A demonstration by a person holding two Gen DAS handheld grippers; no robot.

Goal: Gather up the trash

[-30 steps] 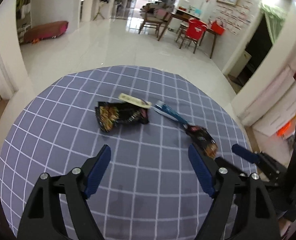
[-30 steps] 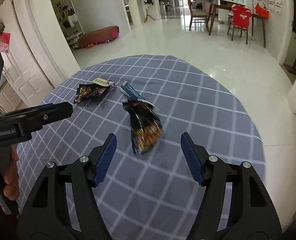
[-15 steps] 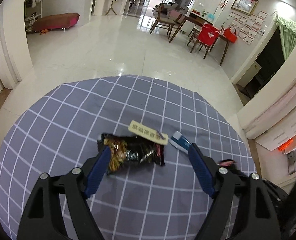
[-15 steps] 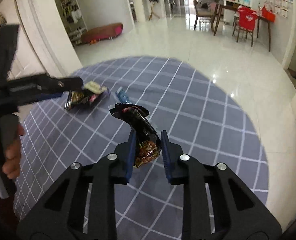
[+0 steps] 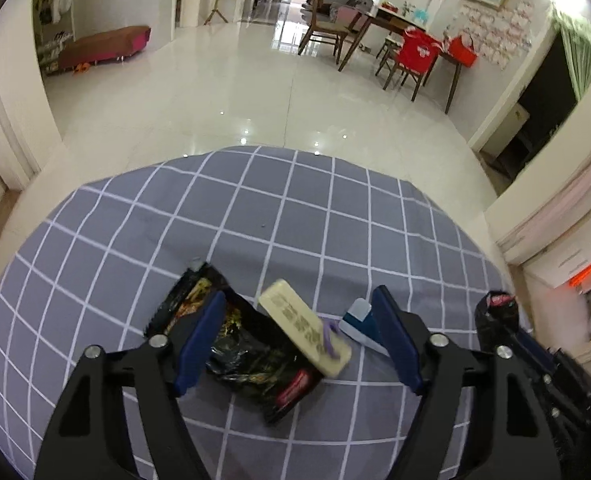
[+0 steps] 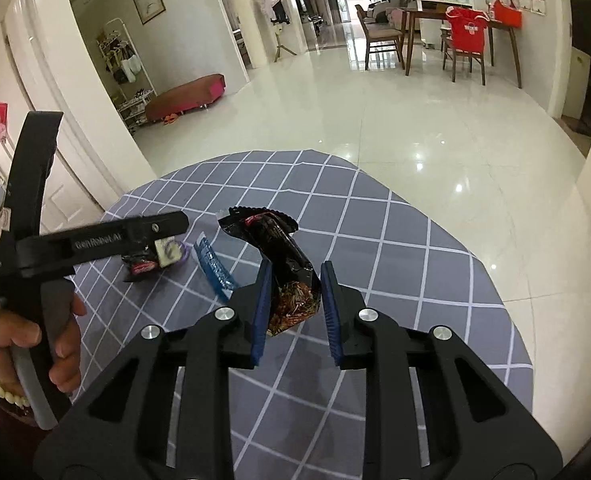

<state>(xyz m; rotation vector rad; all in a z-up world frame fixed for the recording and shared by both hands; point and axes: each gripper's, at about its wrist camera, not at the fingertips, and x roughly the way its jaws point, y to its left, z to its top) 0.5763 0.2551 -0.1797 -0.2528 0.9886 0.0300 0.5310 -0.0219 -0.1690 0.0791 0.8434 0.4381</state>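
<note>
Glossy white tile floor [image 5: 223,92]; wooden dining table [image 5: 415,28]; red chair [image 5: 417,54]

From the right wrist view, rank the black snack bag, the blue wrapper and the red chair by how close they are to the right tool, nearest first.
1. Black snack bag: clamped between the right tool's pads.
2. Blue wrapper: on the checked cloth, just left of the tool.
3. Red chair: far across the floor, upper right, by the wooden table.

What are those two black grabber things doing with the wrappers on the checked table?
A person is picking up trash with a grabber in each hand. The right gripper is shut on a black snack wrapper. The left gripper has just been closing around another black wrapper and a tan packet, but is not squeezing them. A blue wrapper lies on the tablecloth.
</note>
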